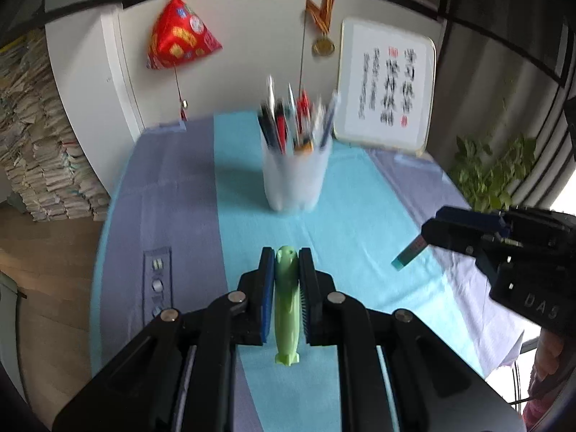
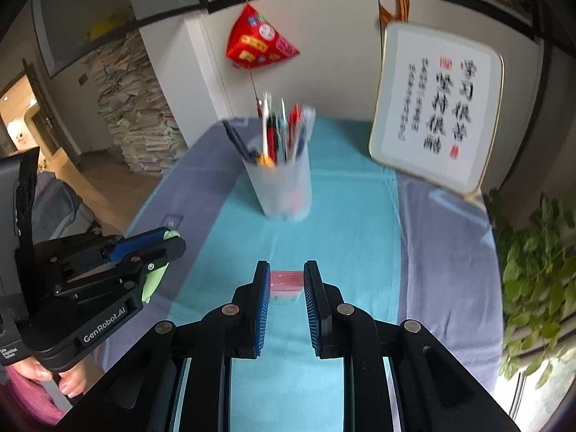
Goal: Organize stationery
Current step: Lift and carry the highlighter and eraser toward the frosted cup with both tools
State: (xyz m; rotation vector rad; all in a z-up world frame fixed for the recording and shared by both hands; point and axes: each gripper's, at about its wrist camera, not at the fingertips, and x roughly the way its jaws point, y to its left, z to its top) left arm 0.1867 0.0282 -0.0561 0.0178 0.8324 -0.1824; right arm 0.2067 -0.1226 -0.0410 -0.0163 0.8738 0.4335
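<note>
My left gripper (image 1: 286, 264) is shut on a light green pen-shaped tool (image 1: 287, 302) and holds it above the cloth; it also shows in the right wrist view (image 2: 169, 243) with the green tool (image 2: 153, 280) in it. My right gripper (image 2: 287, 275) is shut on a small eraser with a red and teal sleeve (image 2: 286, 284); in the left wrist view the right gripper (image 1: 430, 232) holds the eraser (image 1: 408, 253) at the right. A frosted pen cup (image 1: 295, 176) full of pens stands ahead in the middle of the table, also in the right wrist view (image 2: 282, 187).
The table wears a teal and lilac cloth (image 1: 352, 223). A framed calligraphy panel (image 1: 387, 82) leans at the back right. A red hanging ornament (image 1: 180, 36) and a medal (image 1: 323, 47) hang on the wall. A green plant (image 2: 536, 270) stands right of the table. Stacked papers (image 1: 36, 144) rise at left.
</note>
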